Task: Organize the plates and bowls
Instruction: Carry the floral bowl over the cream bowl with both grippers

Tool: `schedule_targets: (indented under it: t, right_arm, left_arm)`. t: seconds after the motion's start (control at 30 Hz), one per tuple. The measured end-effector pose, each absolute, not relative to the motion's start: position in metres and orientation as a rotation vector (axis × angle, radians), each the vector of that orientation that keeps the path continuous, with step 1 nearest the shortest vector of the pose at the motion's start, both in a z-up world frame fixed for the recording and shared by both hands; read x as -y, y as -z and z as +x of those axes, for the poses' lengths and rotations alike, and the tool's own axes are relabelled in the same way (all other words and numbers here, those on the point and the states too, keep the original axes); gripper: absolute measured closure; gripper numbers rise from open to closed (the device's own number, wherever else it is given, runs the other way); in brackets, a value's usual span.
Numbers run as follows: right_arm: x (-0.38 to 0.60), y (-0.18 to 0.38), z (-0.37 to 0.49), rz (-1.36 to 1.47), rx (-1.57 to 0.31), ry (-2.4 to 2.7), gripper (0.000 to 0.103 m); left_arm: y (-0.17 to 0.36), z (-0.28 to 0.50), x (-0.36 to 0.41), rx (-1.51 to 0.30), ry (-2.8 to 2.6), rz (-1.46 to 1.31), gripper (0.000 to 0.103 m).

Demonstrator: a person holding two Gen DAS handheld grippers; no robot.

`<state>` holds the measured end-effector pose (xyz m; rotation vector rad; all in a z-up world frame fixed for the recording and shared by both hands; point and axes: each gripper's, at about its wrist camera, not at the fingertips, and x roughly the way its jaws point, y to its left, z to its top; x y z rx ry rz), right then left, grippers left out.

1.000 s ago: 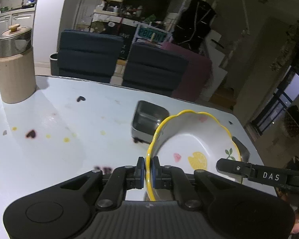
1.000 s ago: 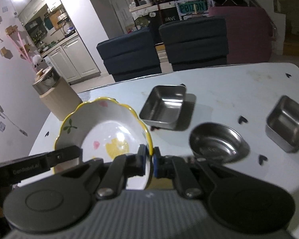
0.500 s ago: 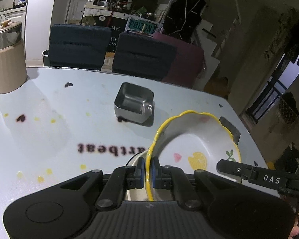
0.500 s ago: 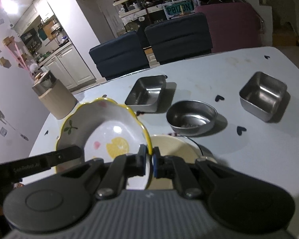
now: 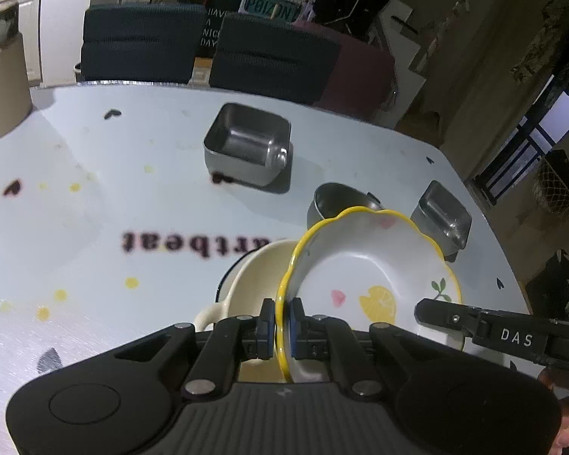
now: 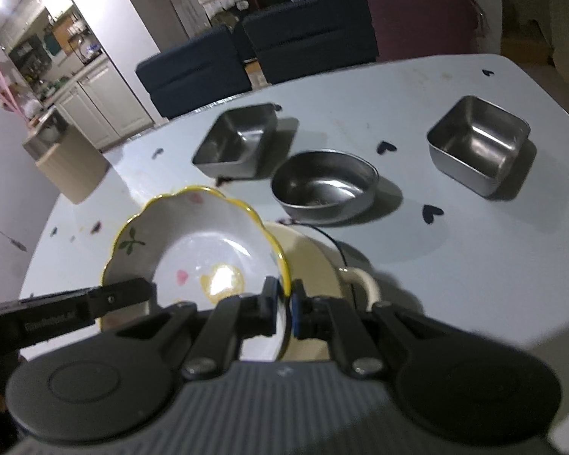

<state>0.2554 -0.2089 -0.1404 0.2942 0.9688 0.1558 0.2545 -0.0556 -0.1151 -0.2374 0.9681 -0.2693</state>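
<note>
From the left wrist view, going left to right: a beige canister (image 5: 0, 87) sits at ten o'clock, the big square tin (image 5: 246, 149) at twelve on the table (image 5: 95, 227), then the round steel bowl (image 5: 335, 201) and a small square tin (image 5: 442, 214) at about two. At centre the left gripper (image 5: 280, 328) is clenched on the near rim of the scalloped bowl (image 5: 364, 261), blue pads pinching its yellow edge. The right gripper (image 6: 284, 305) grips the opposite rim the same way; it shows in the left view as a black finger at four o'clock.

The bowl hangs tilted, just above a cream handled dish (image 5: 254, 276) that lies under it at seven o'clock. Whether the two touch I cannot tell.

The bowl looks like glazed ceramic: stiff, fairly heavy, slick and easy to chip. A pinch on a thin wavy rim is a small hold, so two opposite grips suit it; I would judge that it needs lowering level and gently into the cream dish, with both holds let go only once it rests.
</note>
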Motion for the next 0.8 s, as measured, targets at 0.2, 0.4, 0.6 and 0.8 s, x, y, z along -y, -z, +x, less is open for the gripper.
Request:
schedule_targets:
  t: [0.2, 0.4, 0.6, 0.8]
  right_arm:
    - [0.208, 0.151, 0.260, 0.271, -1.009, -0.135, 0.094]
    - [0.209, 0.160, 0.264, 0.279, -1.056, -0.122, 0.094]
    - [0.205, 0.167, 0.266, 0.261, -1.091, -0.117, 0.093]
    - [0.202, 0.168, 0.268, 0.240, -1.094, -0.112, 0.093]
  left_arm:
    - [0.128, 0.261, 0.059, -1.012, 0.270, -0.243, 0.095]
    - [0.138, 0.264, 0.061, -1.051, 0.270, -0.235, 0.095]
    - [0.143, 0.266, 0.059, -1.076, 0.267, -0.230, 0.095]
    - [0.144, 0.264, 0.060, -1.087, 0.284, -0.207, 0.096]
